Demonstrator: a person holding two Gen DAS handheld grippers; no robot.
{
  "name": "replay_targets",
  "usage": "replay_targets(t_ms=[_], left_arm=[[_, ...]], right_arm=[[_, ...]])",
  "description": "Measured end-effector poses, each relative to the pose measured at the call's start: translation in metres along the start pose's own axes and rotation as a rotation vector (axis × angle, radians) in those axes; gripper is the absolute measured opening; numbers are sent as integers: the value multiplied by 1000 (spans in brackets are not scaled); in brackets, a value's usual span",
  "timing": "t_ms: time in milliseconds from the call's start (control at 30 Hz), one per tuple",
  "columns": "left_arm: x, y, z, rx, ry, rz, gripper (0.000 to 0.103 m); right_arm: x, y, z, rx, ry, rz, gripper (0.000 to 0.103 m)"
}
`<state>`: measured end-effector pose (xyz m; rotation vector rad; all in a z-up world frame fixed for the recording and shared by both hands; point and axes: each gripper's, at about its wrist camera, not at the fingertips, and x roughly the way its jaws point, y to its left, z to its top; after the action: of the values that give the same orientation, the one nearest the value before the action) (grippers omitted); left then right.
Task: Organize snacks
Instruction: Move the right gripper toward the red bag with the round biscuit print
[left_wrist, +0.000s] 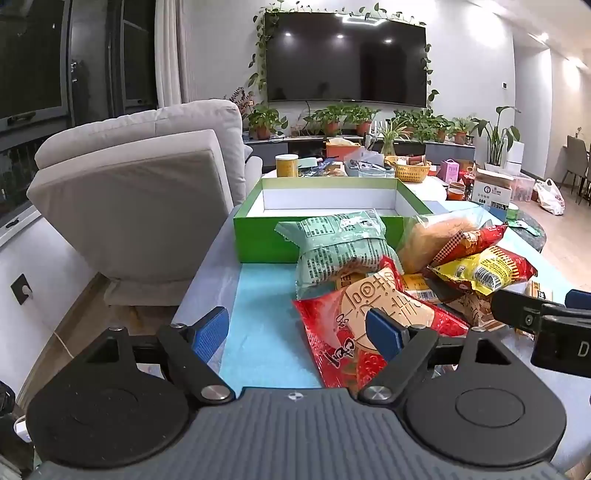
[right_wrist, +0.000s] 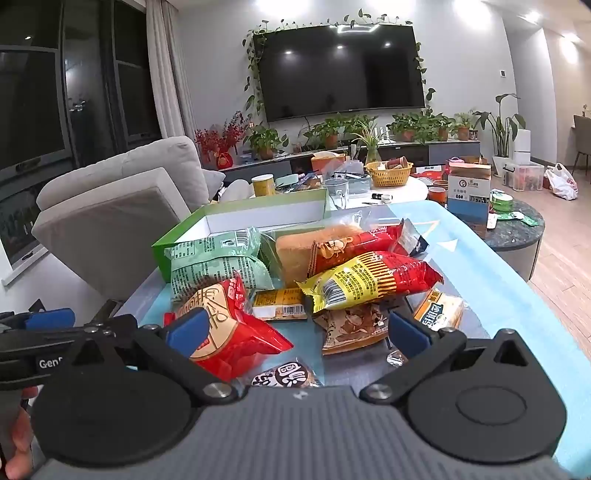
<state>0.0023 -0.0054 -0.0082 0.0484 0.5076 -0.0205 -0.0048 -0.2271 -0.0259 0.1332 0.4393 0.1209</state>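
A pile of snack packets lies on a light blue mat: a red packet (left_wrist: 373, 325) (right_wrist: 236, 325), a green packet (left_wrist: 340, 247) (right_wrist: 218, 262), a yellow-and-red packet (left_wrist: 487, 269) (right_wrist: 369, 280) and a bread bag (right_wrist: 306, 243). Behind them stands an open green box (left_wrist: 258, 232) (right_wrist: 192, 221), white inside and empty. My left gripper (left_wrist: 299, 328) is open, its right finger over the red packet. My right gripper (right_wrist: 297, 330) is open above the near packets, holding nothing.
A grey armchair (left_wrist: 140, 192) stands left of the table. Beyond the box the table holds a yellow can (left_wrist: 286, 165), a yellow basket (left_wrist: 412, 170) and clutter. A brown-and-blue bag (right_wrist: 469, 192) stands at the right. The table's left edge drops to the floor.
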Motion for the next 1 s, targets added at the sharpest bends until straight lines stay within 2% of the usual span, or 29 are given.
replay_targets(t_ms=[1000], left_arm=[[0, -3, -1, 5, 16, 2, 80]], right_arm=[[1, 3, -4, -7, 17, 0, 59]])
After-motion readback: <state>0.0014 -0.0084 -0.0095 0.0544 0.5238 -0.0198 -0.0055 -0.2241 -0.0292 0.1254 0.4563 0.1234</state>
